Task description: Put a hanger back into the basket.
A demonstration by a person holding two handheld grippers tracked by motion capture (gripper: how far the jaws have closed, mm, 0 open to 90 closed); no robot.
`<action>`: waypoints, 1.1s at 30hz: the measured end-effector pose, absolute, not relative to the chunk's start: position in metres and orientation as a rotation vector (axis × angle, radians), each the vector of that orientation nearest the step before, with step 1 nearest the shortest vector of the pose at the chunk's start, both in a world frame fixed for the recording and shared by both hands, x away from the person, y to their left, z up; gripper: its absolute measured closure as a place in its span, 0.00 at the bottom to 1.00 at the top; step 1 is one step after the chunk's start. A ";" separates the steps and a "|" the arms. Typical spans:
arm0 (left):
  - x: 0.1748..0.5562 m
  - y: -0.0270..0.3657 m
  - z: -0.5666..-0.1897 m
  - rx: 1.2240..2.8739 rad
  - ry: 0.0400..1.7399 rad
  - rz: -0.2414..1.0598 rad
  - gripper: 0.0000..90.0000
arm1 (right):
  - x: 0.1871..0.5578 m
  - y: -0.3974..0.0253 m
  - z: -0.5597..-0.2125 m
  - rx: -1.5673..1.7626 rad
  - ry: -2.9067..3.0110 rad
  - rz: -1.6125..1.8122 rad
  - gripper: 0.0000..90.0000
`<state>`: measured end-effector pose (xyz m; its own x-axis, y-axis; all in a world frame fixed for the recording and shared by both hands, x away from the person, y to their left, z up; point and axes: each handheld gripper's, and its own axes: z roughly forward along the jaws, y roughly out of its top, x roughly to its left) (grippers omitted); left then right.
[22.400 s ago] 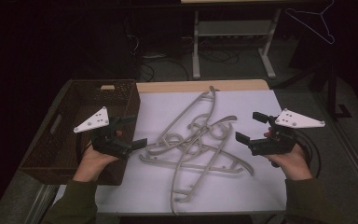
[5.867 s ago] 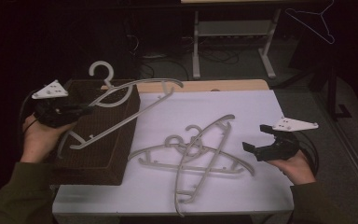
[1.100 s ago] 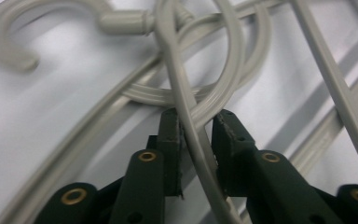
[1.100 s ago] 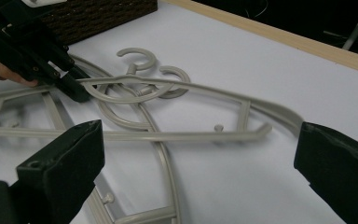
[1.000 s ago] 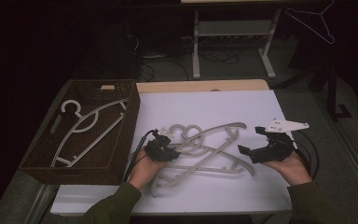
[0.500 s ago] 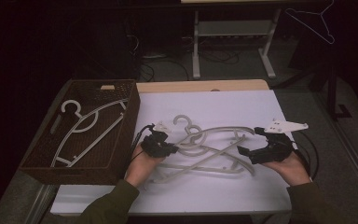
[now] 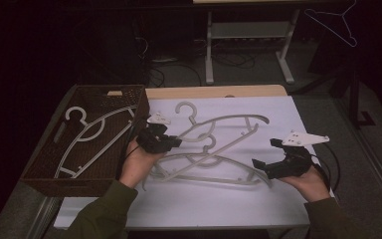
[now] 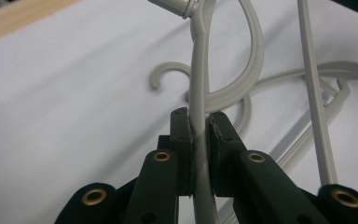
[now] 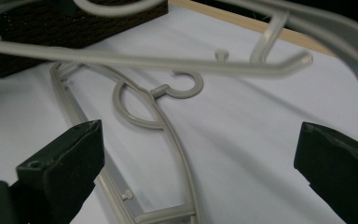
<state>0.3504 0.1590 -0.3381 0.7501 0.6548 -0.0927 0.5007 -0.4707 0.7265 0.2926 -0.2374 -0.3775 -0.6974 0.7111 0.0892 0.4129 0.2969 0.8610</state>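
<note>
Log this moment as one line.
left tool shut on raised hanger | right tool open, idle | one hanger in basket | others on table

1. The high view looks forward and down over the white-covered table (image 7: 229,204).
2. Both gripper views sit low and close, sharing the pale grey plastic hangers (image 7: 214,159) (image 8: 200,70) (image 9: 163,126).

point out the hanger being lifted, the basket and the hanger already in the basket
lifted hanger (image 7: 229,121): high view, on its curved upper arm.
basket (image 7: 32,172): high view, on its left wall.
hanger in the basket (image 7: 99,130): high view, on its curved arm.
left gripper (image 8: 199,128): left gripper view, jaws clamped on the lifted hanger's bar.
</note>
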 end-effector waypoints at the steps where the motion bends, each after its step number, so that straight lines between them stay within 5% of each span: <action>1: 0.351 0.162 -0.335 2.171 0.862 0.261 0.91 | 0.291 -0.237 -0.378 1.018 2.262 1.359 0.01; 20: 0.360 0.280 -0.260 2.095 0.981 0.464 0.91 | 0.284 -0.239 -0.384 1.036 2.262 1.384 0.01; 33: 0.357 0.382 -0.248 2.032 1.129 0.602 0.91 | 0.286 -0.240 -0.385 1.051 2.260 1.372 0.01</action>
<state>0.3572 0.3818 -0.2478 0.5063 0.8608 0.0520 0.5226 -0.3542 0.7755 0.2857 -0.2399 -0.3851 -0.6894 0.7150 0.1164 0.4332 0.2781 0.8573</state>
